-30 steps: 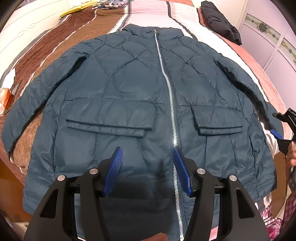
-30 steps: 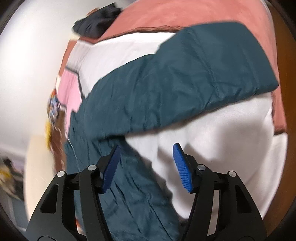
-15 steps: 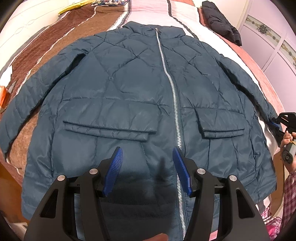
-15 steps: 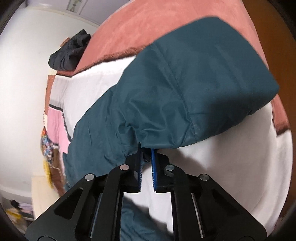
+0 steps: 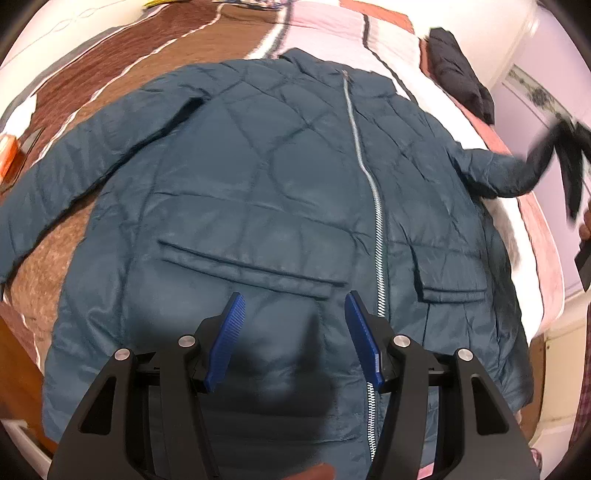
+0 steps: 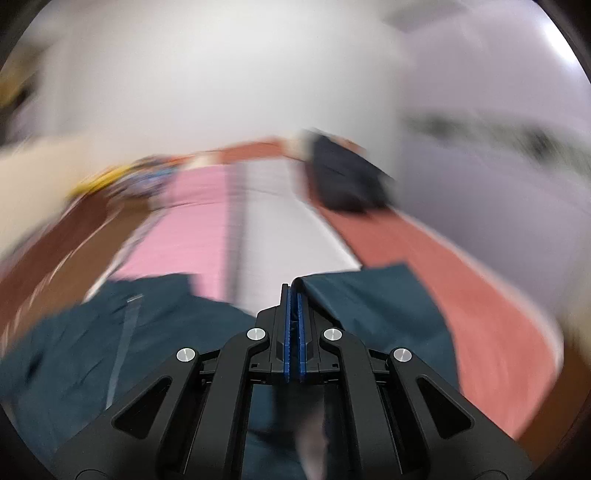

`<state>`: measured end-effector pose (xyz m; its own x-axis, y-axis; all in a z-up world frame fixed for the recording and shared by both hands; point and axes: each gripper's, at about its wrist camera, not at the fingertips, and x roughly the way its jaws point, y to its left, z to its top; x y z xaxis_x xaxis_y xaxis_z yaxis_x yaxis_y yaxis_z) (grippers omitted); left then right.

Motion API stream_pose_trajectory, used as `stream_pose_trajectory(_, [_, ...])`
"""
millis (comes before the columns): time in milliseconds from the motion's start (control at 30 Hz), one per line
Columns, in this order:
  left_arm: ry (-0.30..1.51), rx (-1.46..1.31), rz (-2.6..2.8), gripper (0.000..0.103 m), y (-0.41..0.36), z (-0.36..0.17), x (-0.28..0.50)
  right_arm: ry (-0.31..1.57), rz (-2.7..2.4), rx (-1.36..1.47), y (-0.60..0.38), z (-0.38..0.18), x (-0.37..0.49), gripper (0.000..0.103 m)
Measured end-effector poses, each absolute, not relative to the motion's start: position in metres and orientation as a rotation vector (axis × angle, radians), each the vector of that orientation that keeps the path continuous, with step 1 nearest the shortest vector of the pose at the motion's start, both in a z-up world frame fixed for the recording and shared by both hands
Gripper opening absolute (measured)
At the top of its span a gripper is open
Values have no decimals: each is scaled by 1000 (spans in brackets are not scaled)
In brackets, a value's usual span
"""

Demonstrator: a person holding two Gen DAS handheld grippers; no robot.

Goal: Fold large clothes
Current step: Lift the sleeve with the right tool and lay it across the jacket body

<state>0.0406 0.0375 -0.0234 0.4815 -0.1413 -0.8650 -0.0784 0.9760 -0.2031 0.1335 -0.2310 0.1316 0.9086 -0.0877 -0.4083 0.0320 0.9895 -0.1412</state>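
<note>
Jacket (image 5: 258, 206) lies front-up on the bed (image 5: 129, 74), zipped, long axis collar-far to hem-near. Its sleeve (image 5: 495, 173) is lifted, clamped in the right gripper (image 6: 294, 295). Left gripper (image 5: 295, 332) spread wide above hem.

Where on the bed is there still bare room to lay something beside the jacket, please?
Bare bedspread runs beyond the jacket collar, bordered by the black garment. A brown strip lies outside its sleeve. The middle is covered; the right gripper holds the other sleeve lifted.
</note>
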Motion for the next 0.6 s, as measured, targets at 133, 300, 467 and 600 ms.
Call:
stream_pose_trajectory(133, [1058, -264, -6, 56, 53, -21, 39, 567, 263, -347, -117, 87, 149, 7])
stream_pose_trajectory(300, [1036, -287, 31, 56, 72, -17, 33, 739, 418, -377, -60, 26, 149, 27])
stream_pose_trajectory(467, [1011, -282, 45, 57, 83, -13, 39, 794, 411, -171, -98, 32, 151, 34])
stream_pose_trajectory(600, [972, -261, 25, 57, 75, 1, 59, 799, 346, -13, -142, 40, 130, 40])
